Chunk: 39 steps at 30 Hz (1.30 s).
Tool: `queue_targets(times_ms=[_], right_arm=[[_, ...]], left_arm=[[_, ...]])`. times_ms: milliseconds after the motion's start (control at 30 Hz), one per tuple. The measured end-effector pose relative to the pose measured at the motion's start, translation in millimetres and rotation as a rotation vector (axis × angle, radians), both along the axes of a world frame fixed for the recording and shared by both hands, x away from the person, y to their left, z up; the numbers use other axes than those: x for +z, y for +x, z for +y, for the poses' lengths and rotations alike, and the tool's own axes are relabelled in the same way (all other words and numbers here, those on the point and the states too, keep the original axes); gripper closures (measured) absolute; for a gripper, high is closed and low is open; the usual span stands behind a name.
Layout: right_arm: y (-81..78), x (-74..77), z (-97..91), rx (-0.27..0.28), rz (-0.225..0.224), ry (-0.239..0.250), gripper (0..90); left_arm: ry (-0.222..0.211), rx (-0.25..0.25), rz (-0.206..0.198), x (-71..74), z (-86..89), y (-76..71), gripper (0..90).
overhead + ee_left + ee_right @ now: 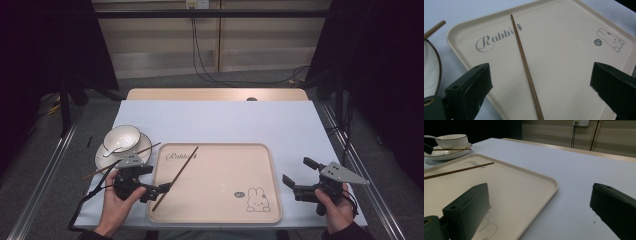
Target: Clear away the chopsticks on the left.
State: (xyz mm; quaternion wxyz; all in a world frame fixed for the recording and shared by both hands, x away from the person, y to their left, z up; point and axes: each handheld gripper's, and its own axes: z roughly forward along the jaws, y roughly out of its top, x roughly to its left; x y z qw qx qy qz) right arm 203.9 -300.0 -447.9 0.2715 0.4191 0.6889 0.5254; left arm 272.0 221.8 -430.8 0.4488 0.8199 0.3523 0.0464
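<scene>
A cream tray (220, 175) with a rabbit drawing lies on the white table cover. One brown chopstick (176, 177) rests slanted on the tray's left part. My left gripper (159, 178) hovers open at the tray's left edge. In the left gripper view the chopstick (526, 67) runs up between the wide-apart jaws, untouched. A second chopstick (122, 160) lies across a white plate (102, 159) that carries a bowl (121, 138) with a spoon in it. My right gripper (298, 171) is open with nothing in it, just right of the tray over the cover.
The table cover (225, 120) stretches bare behind the tray. In the right gripper view the tray's rim (549, 182) lies to the left, with the bowl (451, 140) and plate (446, 155) far off. Cables hang along the wall beyond the table.
</scene>
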Motion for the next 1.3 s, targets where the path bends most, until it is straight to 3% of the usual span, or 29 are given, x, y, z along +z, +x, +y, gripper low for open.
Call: queue_targets(times_ms=[233, 300, 400, 833, 1033, 1200, 1300], right_arm=[[0.1, -0.1, -0.1, -0.005, -0.004, 0.001, 2.2], [-0.2, 0.1, -0.2, -0.007, 0.001, 0.007, 2.2], [0.0, 0.2, -0.3, -0.013, -0.001, 0.010, 2.2], [-0.2, 0.5, -0.1, -0.011, -0.001, 0.016, 2.0], [-0.1, 0.5, -0.2, -0.015, -0.002, 0.017, 1.9], [-0.3, 0.5, -0.5, -0.007, -0.002, 0.012, 2.0], [0.0, 0.3, -0.3, -0.014, -0.002, 0.012, 1.9]], left_arm=[[-0.026, -0.026, -0.041, 6.4, 17.9, -2.5, 3.3], [-0.048, -0.041, -0.037, 10.2, 26.5, -2.5, 4.2], [-0.022, -0.034, -0.072, 13.8, 36.1, -1.6, 3.6], [-0.084, -0.042, -0.160, 10.5, 77.0, 0.9, 2.9], [-0.070, -0.026, -0.167, 11.2, 92.4, 0.0, 3.0], [-0.055, 0.023, -0.196, 11.8, 113.5, -0.4, 3.9], [-0.044, 0.015, -0.202, 12.4, 123.7, -1.1, 5.1]])
